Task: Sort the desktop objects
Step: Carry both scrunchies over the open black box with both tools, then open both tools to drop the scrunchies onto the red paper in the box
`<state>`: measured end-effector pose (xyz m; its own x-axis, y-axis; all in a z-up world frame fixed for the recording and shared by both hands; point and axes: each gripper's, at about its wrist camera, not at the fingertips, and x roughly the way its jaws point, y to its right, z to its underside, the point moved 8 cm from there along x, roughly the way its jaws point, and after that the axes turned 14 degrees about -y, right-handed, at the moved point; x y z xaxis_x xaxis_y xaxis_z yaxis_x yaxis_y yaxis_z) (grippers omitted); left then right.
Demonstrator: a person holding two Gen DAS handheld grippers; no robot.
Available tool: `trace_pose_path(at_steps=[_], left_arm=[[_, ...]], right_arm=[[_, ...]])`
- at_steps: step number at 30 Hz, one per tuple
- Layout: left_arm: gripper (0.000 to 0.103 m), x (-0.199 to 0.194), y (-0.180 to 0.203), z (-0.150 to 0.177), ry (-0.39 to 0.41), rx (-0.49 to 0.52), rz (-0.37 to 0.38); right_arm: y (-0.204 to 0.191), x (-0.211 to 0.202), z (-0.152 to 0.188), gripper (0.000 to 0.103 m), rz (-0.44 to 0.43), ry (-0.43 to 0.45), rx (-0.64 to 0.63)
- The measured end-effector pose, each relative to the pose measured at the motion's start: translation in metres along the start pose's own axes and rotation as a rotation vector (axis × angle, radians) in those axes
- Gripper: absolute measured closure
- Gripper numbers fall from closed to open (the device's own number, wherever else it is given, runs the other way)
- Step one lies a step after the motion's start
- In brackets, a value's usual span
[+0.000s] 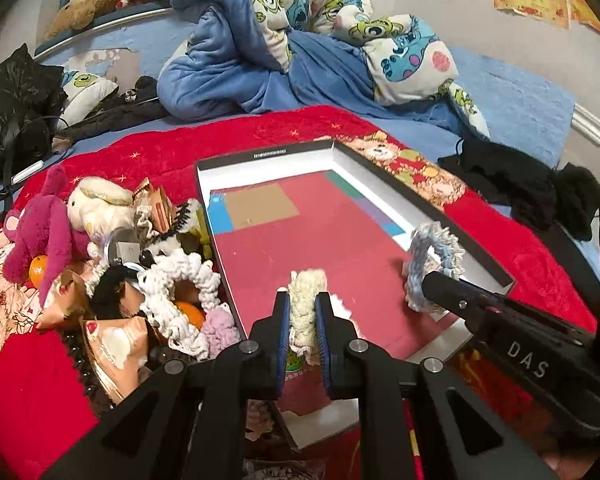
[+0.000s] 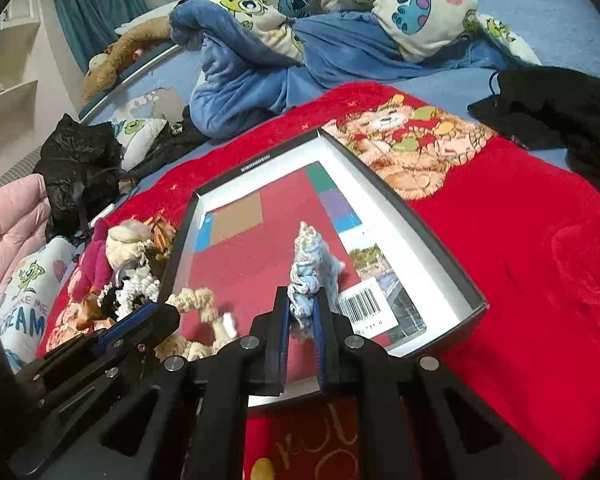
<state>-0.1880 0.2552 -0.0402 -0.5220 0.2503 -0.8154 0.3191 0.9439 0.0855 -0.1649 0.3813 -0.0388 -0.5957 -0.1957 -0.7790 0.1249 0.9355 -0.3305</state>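
- Far left: a crumpled black plastic bag (image 1: 18, 92) lies on the bed beside the red fleece blanket (image 1: 160, 148).
- Left, on the blanket: a heap of unsorted items — a magenta plush toy (image 1: 40, 232), a cream plush rabbit (image 1: 96, 204), an orange fruit (image 1: 38, 270), a white crocheted scrunchie (image 1: 180, 284) and a pale pink scrunchie (image 1: 220, 326) — lying just beside the box's left wall.
- Centre: a shallow black-rimmed cardboard box (image 1: 364, 164) with white inner walls and a red printed floor sits on the blanket.
- Near centre: the left gripper (image 1: 303, 300) has its blue-padded jaws closed down to a narrow gap on a cream crocheted scrunchie (image 1: 306, 288), held at the near-left part of the box.
- Right of centre: the right gripper (image 2: 303, 296) pinches a light blue and white crocheted scrunchie (image 2: 312, 264) with jaws nearly together — the scrunchie stands upright over the box floor, towards its right wall.
- Far right: black fabric (image 1: 512, 184) lies on the blue sheet beyond the blanket.
- Far background: a blue cartoon-print quilt (image 1: 284, 24) is bunched up.
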Motion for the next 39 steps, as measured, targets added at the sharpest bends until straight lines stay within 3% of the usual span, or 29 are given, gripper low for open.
trace_pose_path(at_steps=[8, 16, 26, 30, 32, 35, 36, 38, 39], left_arm=[[0.09, 0.011, 0.007, 0.006, -0.023, 0.018, -0.009], [0.09, 0.015, 0.008, 0.01, -0.029, 0.025, -0.03], [0.088, 0.015, 0.01, 0.01, -0.02, 0.041, -0.057], [0.067, 0.012, 0.011, 0.009, -0.009, 0.039, -0.06], [0.059, 0.01, 0.013, 0.008, -0.003, 0.047, -0.069], [0.045, 0.006, 0.016, 0.008, 0.003, 0.056, -0.078], [0.038, 0.004, 0.017, 0.008, 0.006, 0.058, -0.071], [0.019, 0.0, 0.021, 0.008, 0.015, 0.074, -0.06], [0.0, -0.002, 0.023, 0.008, 0.016, 0.077, -0.07]], right_arm=[[0.001, 0.005, 0.004, 0.091, 0.007, -0.013, -0.013], [-0.004, 0.009, 0.007, 0.092, 0.102, -0.012, -0.08], [-0.003, 0.009, 0.007, 0.092, 0.087, -0.01, -0.083], [-0.003, 0.006, 0.008, 0.087, 0.052, -0.015, -0.085], [-0.004, 0.003, 0.009, 0.073, 0.053, -0.01, -0.092], [-0.004, 0.0, 0.009, 0.067, 0.055, -0.002, -0.096], [-0.004, 0.0, 0.009, 0.066, 0.05, -0.003, -0.096], [-0.004, -0.004, 0.008, 0.048, 0.056, 0.008, -0.095], [-0.003, -0.007, 0.008, 0.043, 0.064, 0.015, -0.098]])
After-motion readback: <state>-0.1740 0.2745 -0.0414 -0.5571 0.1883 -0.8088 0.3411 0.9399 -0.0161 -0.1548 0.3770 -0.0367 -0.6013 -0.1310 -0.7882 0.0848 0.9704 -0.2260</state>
